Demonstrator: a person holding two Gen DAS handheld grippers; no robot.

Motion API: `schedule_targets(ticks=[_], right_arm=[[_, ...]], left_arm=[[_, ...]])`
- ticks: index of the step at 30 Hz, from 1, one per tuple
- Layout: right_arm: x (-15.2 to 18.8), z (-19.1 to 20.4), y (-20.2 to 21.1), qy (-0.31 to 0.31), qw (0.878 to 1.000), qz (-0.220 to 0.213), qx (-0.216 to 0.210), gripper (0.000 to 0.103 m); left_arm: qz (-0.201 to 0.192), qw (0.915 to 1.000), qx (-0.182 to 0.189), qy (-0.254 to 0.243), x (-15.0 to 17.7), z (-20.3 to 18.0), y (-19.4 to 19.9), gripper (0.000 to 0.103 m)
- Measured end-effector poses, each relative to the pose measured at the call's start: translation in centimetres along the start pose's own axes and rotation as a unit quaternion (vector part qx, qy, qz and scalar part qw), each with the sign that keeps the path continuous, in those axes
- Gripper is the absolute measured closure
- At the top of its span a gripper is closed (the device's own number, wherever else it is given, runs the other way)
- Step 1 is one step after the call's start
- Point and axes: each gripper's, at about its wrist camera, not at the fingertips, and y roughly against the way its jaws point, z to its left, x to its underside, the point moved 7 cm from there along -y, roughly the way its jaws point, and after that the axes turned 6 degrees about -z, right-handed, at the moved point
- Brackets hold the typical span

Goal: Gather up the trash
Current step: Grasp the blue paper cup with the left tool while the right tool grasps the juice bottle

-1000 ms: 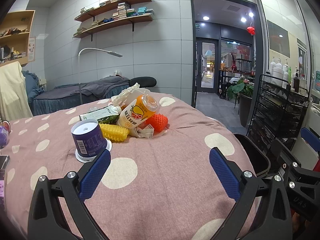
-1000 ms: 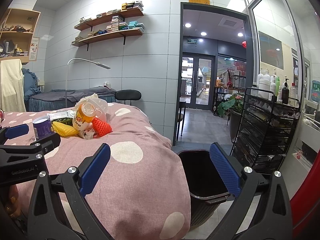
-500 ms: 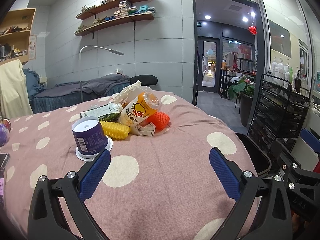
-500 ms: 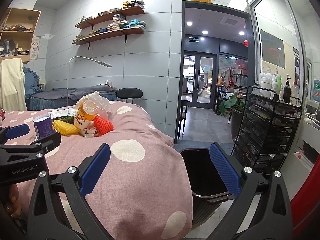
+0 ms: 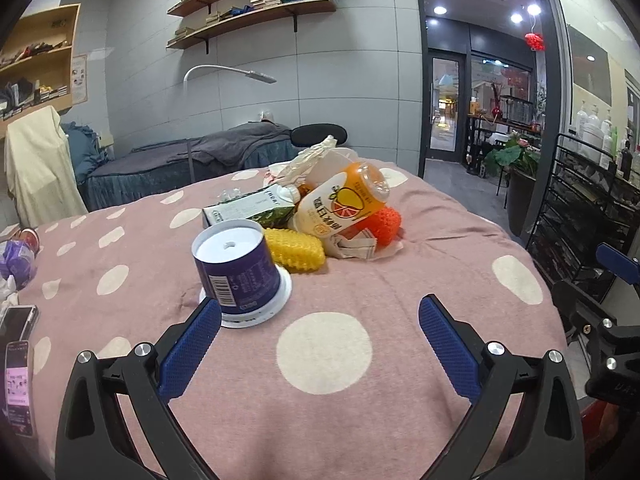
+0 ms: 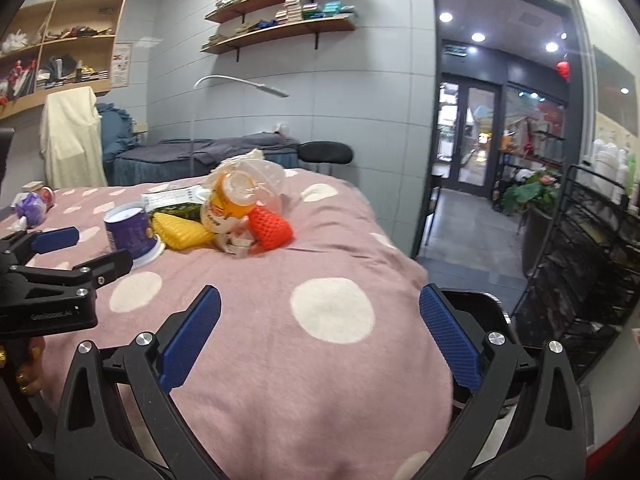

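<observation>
Since the whole job hinges on where the junk sits relative to the two tools, start with the big stuff: the pink polka-dot bedspread fills the near half of both views, and the black trash bin sits on the floor off its right edge, just beyond the right gripper.

That gripper has its blue pads spread wide with nothing between them, hovering over bare cover. The left gripper is spread wide too, also empty, and it's clearly the closer one to the trash.

The trash pile sits toward the far middle of the bed. Nearest is the purple tub, standing upside down on its white lid, just ahead and left of the left gripper, almost touching the left pad in that view. I'd guess that's the first grab; a small shift left would centre it between the pads.

Behind it lies the orange juice bottle, tilted, long axis running near-left to far-right with the open mouth pointing up and right. The yellow netted sleeve lies flat beside the tub, the red netted sleeve to the right, and a green-and-white carton on the left.

Writing: the bottle has Chinese characters and a grapefruit picture I can't fully read, the tub has a barcode, and the left tool's body reads "GenRobot.AI" in the right view.
</observation>
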Motion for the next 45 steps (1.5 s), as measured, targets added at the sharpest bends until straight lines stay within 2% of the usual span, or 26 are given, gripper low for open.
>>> schedule_targets(ticks=[6,9,15,19,24,32,36,40,45], right_arm=[[-1.2,0.8,-2.9,-0.032,0.998,0.039,-0.047,0.005],[-1.3,1.3,-4.0,-0.021,0.997,0.052,-0.054,0.005],[-1.3,1.8,-5.2,-0.016,0.995,0.068,-0.066,0.005],[-1.3,2.0,-5.8,-0.021,0.993,0.081,-0.078,0.005],[-1.3,2.5,-6.7,-0.017,0.991,0.097,-0.091,0.005],[-1.6,4.1,-9.1,-0.008,0.981,0.133,-0.138,0.005],[-2.7,5.3,-11.4,0.005,0.976,0.145,-0.162,0.005],[-4.2,6.9,-14.4,0.013,0.969,0.158,-0.191,0.005],[-5.3,8.6,-18.9,-0.005,0.958,0.186,-0.218,0.005]], left_arm=[[0.052,0.9983,0.008,0.027,-0.6,3.7,-3.9,0.006],[0.086,0.996,0.001,0.024,-0.5,4.7,-5.5,0.013],[0.113,0.9924,-0.005,0.047,-0.3,6.5,-8.0,0.018],[0.136,0.9892,-0.001,0.055,-0.1,6.9,-9.2,0.025],[0.134,0.9884,-0.003,0.072,-0.4,7.5,-9.8,0.032],[0.12,0.9876,0.007,0.101,-0.5,7.9,-9.9,0.032],[0.112,0.9875,0.006,0.11,-0.8,8.2,-9.3,0.033],[0.099,0.9905,-0.008,0.096,-1.4,8.2,-8.5,0.033],[0.097,0.9907,-0.001,0.096,-1.6,8.0,-7.6,0.033]])
